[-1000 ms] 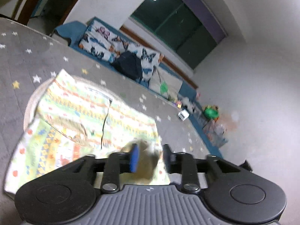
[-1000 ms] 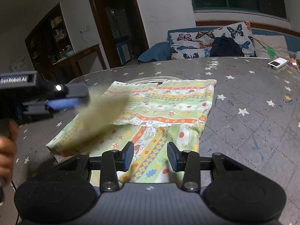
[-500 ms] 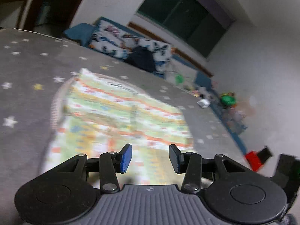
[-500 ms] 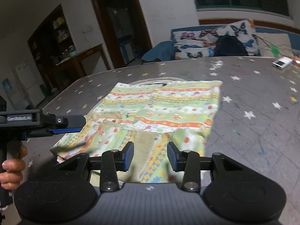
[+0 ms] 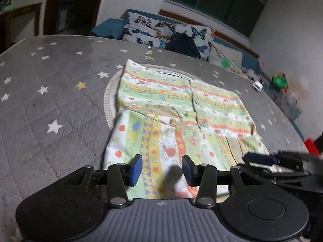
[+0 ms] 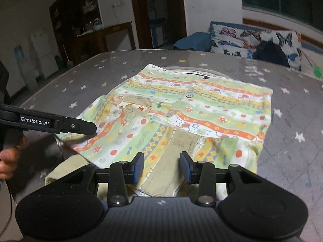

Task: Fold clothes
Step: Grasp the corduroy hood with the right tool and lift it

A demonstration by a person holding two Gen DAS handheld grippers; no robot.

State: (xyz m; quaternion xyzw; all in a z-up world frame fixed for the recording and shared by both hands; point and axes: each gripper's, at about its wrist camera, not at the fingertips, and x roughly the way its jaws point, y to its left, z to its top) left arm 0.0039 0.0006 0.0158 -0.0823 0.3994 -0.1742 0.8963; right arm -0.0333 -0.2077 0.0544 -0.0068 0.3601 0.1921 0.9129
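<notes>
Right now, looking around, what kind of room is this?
Probably a home living room. A sofa with butterfly-print cushions runs under a dark window, a patterned shirt lies on a star-print grey surface, and a wooden sideboard stands by a doorway.

Left gripper (image 5: 162,169): black linkage arms, silver pivot screws, blue pads (image 5: 135,169), ribbed grey housing flanked by two round black discs; side bar printed "GenRobot.AI" in white. Right gripper (image 6: 162,167): identical build. Hand (image 6: 8,161) beside that bar: bare skin.

Both wrist views low, sharing shirt (image 5: 177,109)
</notes>
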